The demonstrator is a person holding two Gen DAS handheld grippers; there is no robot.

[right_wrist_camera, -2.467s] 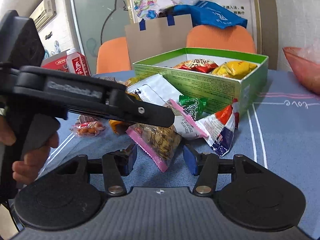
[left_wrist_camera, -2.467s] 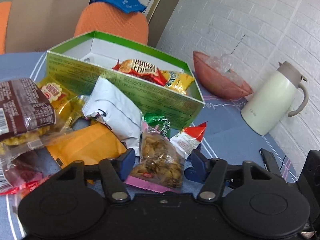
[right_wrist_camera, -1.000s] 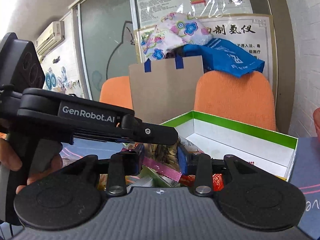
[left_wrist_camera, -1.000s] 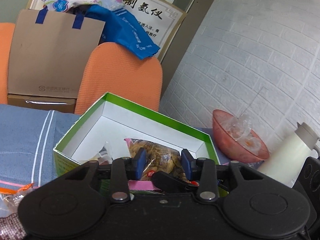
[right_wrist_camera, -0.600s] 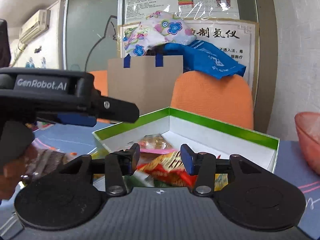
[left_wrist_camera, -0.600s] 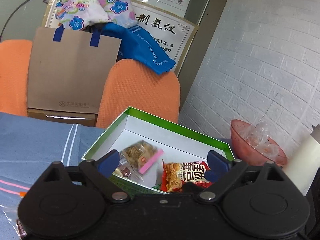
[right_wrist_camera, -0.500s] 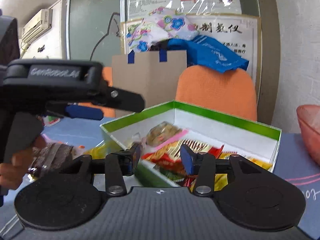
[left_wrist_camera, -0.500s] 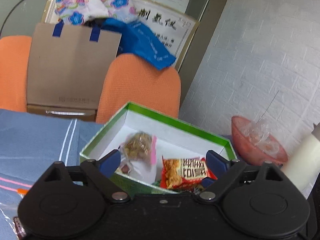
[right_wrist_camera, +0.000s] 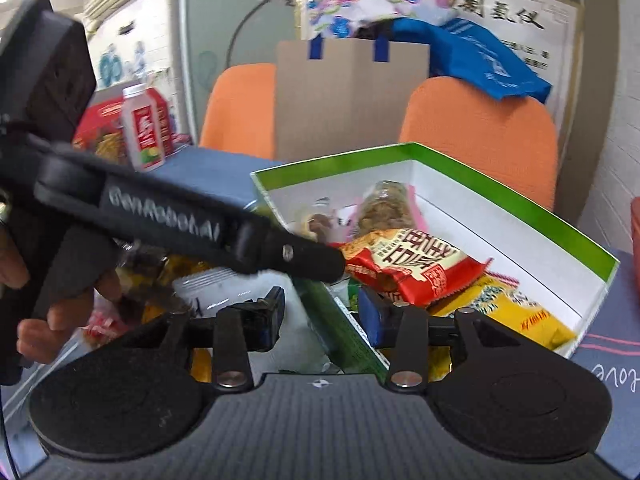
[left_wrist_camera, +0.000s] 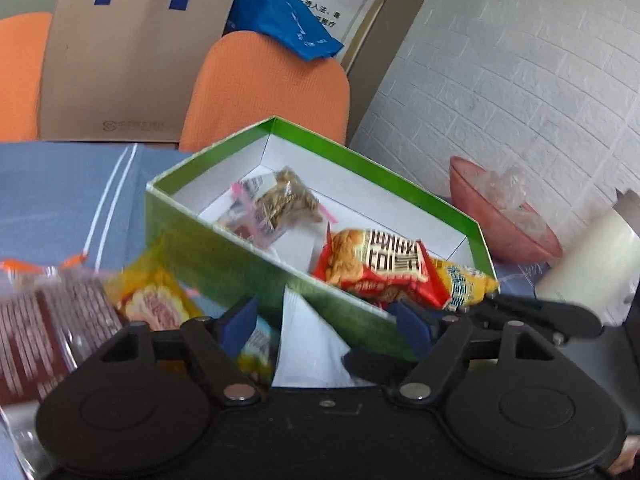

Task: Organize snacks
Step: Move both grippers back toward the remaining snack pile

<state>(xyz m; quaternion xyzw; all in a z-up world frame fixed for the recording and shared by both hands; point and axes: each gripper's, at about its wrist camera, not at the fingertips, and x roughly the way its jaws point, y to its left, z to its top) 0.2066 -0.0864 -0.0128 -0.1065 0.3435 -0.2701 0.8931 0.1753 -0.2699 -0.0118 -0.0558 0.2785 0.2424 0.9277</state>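
A green box (left_wrist_camera: 224, 254) with a white inside stands on the blue cloth; it also shows in the right wrist view (right_wrist_camera: 520, 208). Inside lie a clear pink-edged nut packet (left_wrist_camera: 280, 204), a red snack packet (left_wrist_camera: 380, 264) and a yellow packet (left_wrist_camera: 464, 284). My left gripper (left_wrist_camera: 324, 326) is open and empty, low over the box's near wall and a white packet (left_wrist_camera: 308, 344). My right gripper (right_wrist_camera: 322, 314) is open and empty at the box's near corner. The left gripper's body (right_wrist_camera: 168, 220) crosses the right wrist view.
Loose packets lie left of the box: a brown one (left_wrist_camera: 44, 332) and a yellow one (left_wrist_camera: 152, 300). A pink bowl (left_wrist_camera: 496, 216) and a white jug (left_wrist_camera: 592, 264) stand to the right. Orange chairs (left_wrist_camera: 264, 88), a paper bag (left_wrist_camera: 128, 60) and a milk bottle (right_wrist_camera: 142, 132) are behind.
My left gripper carried the nut packet from the table into the box, opened and let it go, then dropped back toward the near wall. The right gripper followed alongside, empty.
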